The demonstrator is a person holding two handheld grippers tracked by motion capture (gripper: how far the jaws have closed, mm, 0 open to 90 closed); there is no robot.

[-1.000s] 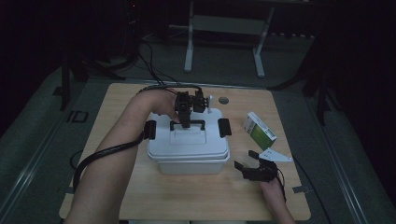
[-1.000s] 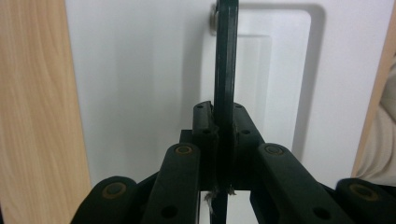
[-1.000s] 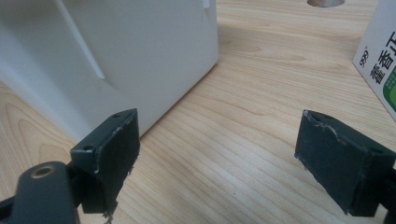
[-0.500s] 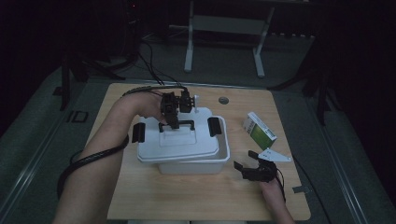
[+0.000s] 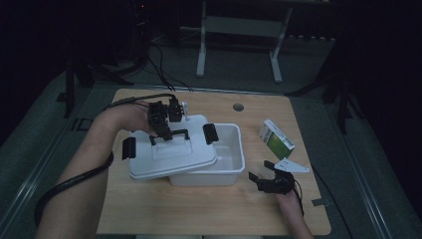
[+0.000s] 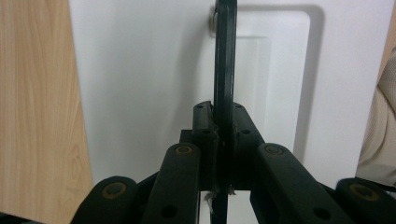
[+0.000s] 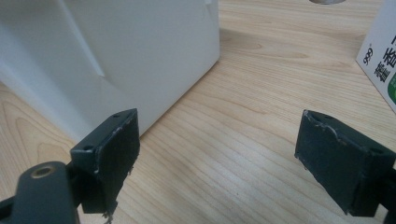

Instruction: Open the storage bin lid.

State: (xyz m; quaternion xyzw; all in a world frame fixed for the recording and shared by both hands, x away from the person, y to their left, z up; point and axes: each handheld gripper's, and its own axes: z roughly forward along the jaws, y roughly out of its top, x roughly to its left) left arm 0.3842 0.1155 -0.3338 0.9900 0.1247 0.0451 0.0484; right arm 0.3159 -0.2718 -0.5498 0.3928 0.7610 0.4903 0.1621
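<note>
- Wooden table [image 5: 164,214], light-grained, rounded at the corners, set on a dark floor; small round grommet [image 5: 238,107] near its far edge.
- White plastic storage box [image 5: 234,149], rectangular, at the middle of the table; right part of its inside uncovered and bare, left part under the lid. One white corner of it [image 7: 154,60] just beyond the right gripper's jaws in the right gripper view.
- White lid [image 5: 169,157], off its seat and shifted toward the left side of the table, tilted, its left edge out past the box wall; black latch clip [image 5: 129,148] at its left end, another black latch clip [image 5: 210,133] at its right end.
- Person's left forearm [image 5: 89,164], in from the bottom left, black cable looped beside it.
- Green-and-white carton [image 5: 276,140], lying on the table to the right of the box, well apart from it; its printed face [image 7: 380,60] at the right edge of the right gripper view.
- Left gripper [image 5: 164,130], above the lid's middle, jaws clamped together on the black lid handle [image 6: 225,70]; pads [image 6: 205,126] pressed on either side of the thin bar, lid hanging from that grip.
- Right gripper [image 5: 263,175], low over the table near the box's front right corner, jaws wide apart with bare wood between them, touching neither box nor carton.
</note>
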